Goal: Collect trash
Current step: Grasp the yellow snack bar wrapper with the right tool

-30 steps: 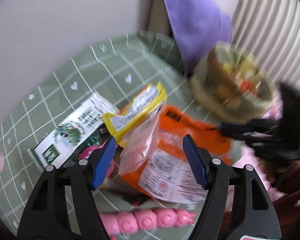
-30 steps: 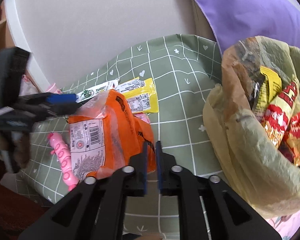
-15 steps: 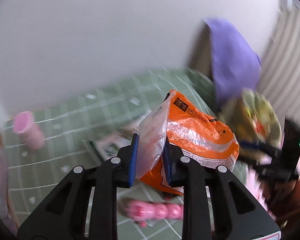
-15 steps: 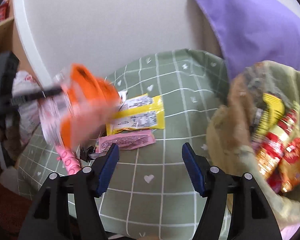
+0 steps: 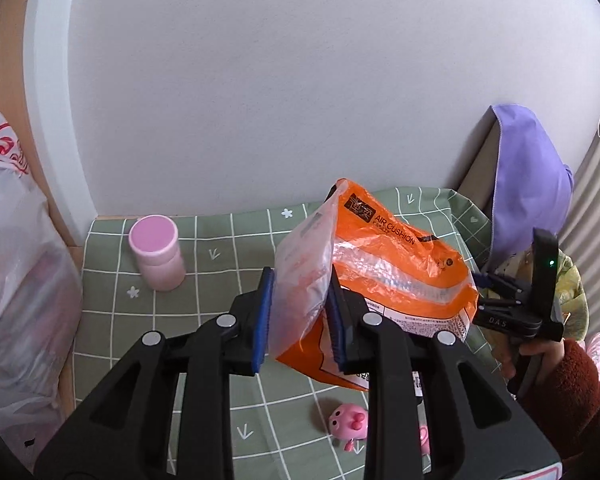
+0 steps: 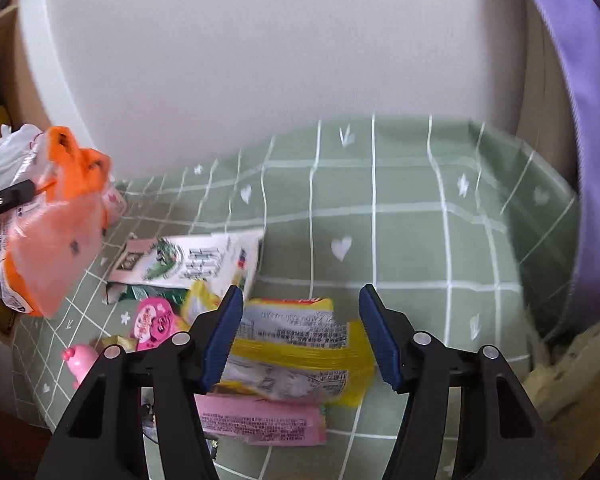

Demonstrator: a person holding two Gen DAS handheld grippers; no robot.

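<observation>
My left gripper (image 5: 300, 316) is shut on the clear end of an orange air-cushion bag (image 5: 384, 264) and holds it above the green checked cloth (image 5: 112, 308). The bag also shows in the right wrist view (image 6: 48, 232), at the far left. My right gripper (image 6: 302, 336) is open and empty, low over a yellow wrapper (image 6: 296, 348). A pink wrapper (image 6: 260, 420) lies below it and a white and green carton (image 6: 188, 260) lies behind it. The yellow-green trash bag (image 5: 568, 284) stands at the right, partly hidden by the right gripper.
A pink cup (image 5: 156, 252) stands at the back left of the cloth. A pink pig toy (image 5: 348, 424) lies near the front. A white plastic bag (image 5: 16, 280) hangs at the left. A purple cloth (image 5: 528, 184) drapes at the right. The wall is close behind.
My left gripper closed on the orange bag and lifted it up and to the left. My right gripper let go of it, opened, and moved down over the yellow wrapper.
</observation>
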